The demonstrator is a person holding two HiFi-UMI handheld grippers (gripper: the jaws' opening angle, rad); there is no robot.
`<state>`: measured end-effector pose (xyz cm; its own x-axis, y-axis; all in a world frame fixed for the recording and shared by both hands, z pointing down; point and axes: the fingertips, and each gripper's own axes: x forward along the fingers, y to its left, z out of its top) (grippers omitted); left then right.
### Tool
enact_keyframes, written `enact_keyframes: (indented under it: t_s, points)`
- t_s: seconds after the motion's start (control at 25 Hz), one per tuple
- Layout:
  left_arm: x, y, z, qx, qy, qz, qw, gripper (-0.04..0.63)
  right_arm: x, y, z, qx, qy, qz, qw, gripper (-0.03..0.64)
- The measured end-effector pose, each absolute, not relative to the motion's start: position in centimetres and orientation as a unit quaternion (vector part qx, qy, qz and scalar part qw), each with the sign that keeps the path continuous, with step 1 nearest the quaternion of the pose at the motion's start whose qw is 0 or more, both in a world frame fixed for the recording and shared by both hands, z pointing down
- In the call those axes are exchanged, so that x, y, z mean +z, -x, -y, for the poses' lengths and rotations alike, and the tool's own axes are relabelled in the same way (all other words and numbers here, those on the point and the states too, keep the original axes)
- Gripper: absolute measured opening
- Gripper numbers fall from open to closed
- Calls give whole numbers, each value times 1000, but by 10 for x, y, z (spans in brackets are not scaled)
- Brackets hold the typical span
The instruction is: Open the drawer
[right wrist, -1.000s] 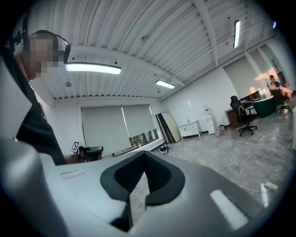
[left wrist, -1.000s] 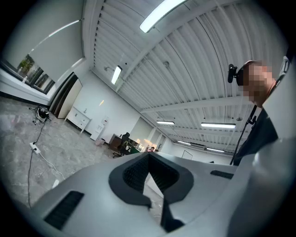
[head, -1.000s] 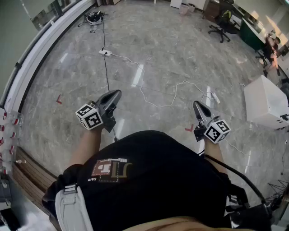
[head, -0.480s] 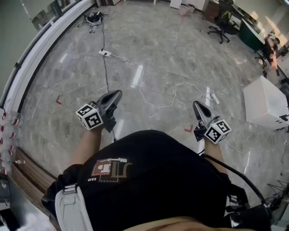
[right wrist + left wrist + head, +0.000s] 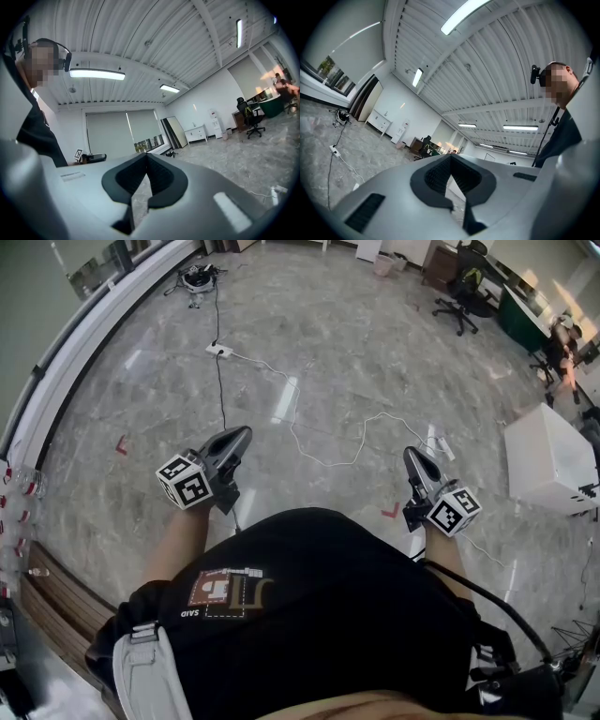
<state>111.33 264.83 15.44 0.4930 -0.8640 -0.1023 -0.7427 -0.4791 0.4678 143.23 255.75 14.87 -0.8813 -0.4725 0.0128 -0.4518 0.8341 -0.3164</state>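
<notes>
Evidently the task is not started: no drawer can be made out in any view. The left hand-held gripper [image 5: 239, 434] and right hand-held gripper [image 5: 412, 455] hang over the floor [image 5: 328, 352], jaws together, holding nothing.

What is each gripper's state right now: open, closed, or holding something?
Left gripper: closed, nothing between its jaws.
Right gripper: closed, nothing between its jaws.

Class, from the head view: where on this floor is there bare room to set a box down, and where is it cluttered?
Bare floor lies between the curved wall base and the black cable, and in the stretch between the white cable and the office chair. Crowded: the middle, where both cables run, and the right edge by the white cabinet.
</notes>
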Motion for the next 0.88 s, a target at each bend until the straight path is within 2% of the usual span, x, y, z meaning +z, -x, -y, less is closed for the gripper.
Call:
enact_keyframes:
  t_s: [0.48, 0.88]
  points:
    - [160, -1077, -2667, -176, -833, 489, 192, -2, 142, -1388, -2562, -157, 224, -962, 18, 2]
    - [167, -942, -2682, -186, -831, 486, 198, -2, 141, -1257, -2567, -162, 226, -961, 19, 2]
